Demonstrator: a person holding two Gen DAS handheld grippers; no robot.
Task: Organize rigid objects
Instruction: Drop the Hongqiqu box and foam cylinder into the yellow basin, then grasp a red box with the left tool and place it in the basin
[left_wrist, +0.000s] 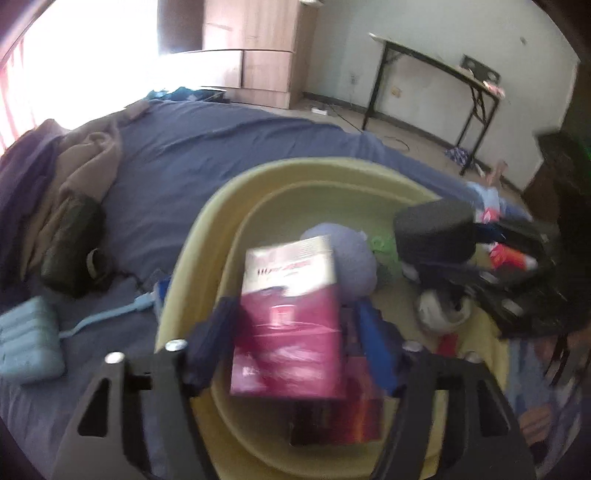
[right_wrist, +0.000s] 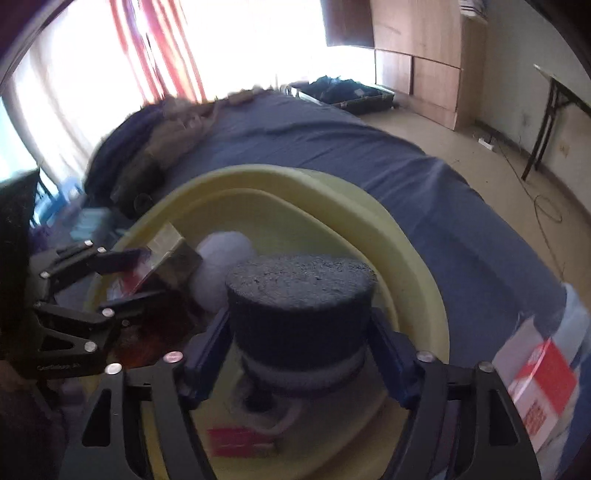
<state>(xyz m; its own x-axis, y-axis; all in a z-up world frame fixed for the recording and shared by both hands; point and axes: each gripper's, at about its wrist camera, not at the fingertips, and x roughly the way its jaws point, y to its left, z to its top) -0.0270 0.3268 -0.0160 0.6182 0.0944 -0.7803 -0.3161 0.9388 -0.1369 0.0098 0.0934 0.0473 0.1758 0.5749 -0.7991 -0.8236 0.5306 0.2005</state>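
Both hands are over the yellow basin (left_wrist: 192, 266) that rests on the bed (left_wrist: 221, 147), each releasing an item into it. The left gripper (left_wrist: 291, 332) has the magenta box (left_wrist: 291, 321) between its fingers (left_wrist: 210, 332); a gap shows on each side of the box, so the fingers read as parted and the box as let go, though blur limits certainty. The right gripper (right_wrist: 297, 332) straddles the black foam cylinder (right_wrist: 299, 299), which sits upright over a grey-and-white item low in the basin; its fingers (right_wrist: 388, 343) stand just beside the cylinder's wall, apparently no longer pressing. A pale purple plush ball (right_wrist: 221, 266) already lies in the basin between the two items. Judgement: the drop-off step is nearly complete. To finish it well, each hand should lift straight back along its own fingers so neither pad drags the box or tips the cylinder, and the two grippers, near one another over the basin, should withdraw apart to avoid contact. A red-and-white carton (right_wrist: 535, 387) lies on the bed outside the basin, likely awaiting collection.
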